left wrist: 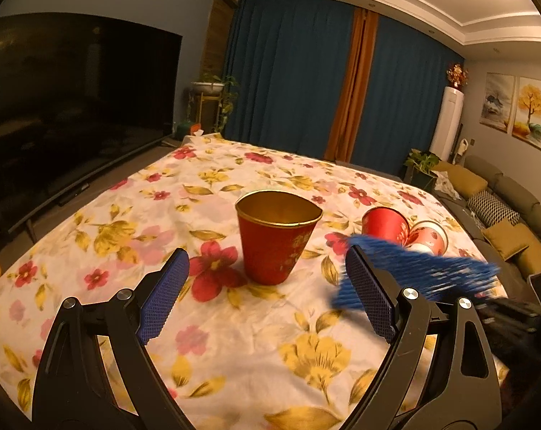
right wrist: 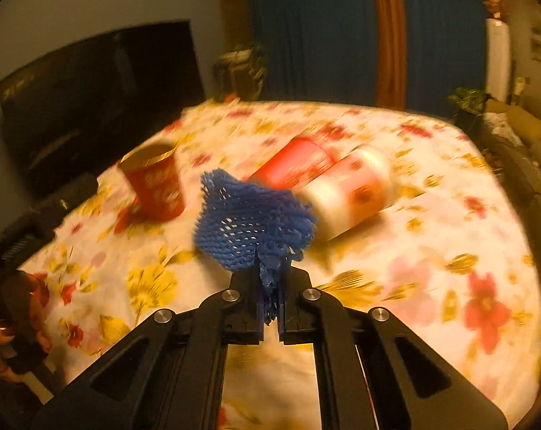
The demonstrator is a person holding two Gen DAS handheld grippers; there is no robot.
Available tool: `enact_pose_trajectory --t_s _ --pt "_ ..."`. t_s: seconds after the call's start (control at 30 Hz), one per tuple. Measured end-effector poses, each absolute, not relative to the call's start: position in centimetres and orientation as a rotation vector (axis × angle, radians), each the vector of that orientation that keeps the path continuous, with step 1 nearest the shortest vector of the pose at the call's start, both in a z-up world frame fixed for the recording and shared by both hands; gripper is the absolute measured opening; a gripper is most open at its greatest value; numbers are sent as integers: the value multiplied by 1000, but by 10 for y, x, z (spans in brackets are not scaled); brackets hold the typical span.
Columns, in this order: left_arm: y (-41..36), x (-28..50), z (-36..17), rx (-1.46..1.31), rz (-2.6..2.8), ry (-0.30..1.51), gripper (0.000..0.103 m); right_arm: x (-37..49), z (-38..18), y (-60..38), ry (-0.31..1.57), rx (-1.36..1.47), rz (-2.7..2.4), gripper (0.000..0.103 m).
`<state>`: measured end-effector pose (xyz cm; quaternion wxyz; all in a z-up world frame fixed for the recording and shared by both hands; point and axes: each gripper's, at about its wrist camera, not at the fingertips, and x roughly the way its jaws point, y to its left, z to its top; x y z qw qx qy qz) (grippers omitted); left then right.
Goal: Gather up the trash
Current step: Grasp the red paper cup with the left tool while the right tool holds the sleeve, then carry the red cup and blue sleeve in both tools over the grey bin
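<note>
A red paper cup with a gold rim (left wrist: 277, 238) (right wrist: 155, 182) stands upright on the floral tablecloth (left wrist: 234, 340). My left gripper (left wrist: 266, 294) is open just in front of it, nothing between its blue pads. Behind it to the right, two cups lie on their sides: a red one (left wrist: 383, 224) (right wrist: 293, 161) and a white-and-red one (left wrist: 428, 238) (right wrist: 349, 193). My right gripper (right wrist: 270, 268) is shut on a blue foam net (right wrist: 248, 224) (left wrist: 431, 268), lifted off the cloth in front of the lying cups.
A large dark TV (left wrist: 73, 107) stands left of the table. Blue curtains (left wrist: 306, 71) hang at the back. A sofa with cushions (left wrist: 503, 215) runs along the right. A person's hand (right wrist: 5, 333) shows at the lower left of the right wrist view.
</note>
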<state>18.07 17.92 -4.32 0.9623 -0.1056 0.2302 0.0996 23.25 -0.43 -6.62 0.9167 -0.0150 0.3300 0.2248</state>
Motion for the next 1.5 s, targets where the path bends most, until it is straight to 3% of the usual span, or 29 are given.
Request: enact_pose_trajectory --t_s 0.87,1.0,1.13,1.5 --pt "175 281 -71 -179 241 597 92 236 -42 -45 585 73 426 6" --pt "176 282 -71 -189 221 593 76 238 -44 -45 594 77 423 6" --pt "176 281 -71 -200 207 590 71 237 -44 -45 599 75 421 6" --pt "160 252 -49 -168 183 534 70 229 -34 -57 569 84 409 6"
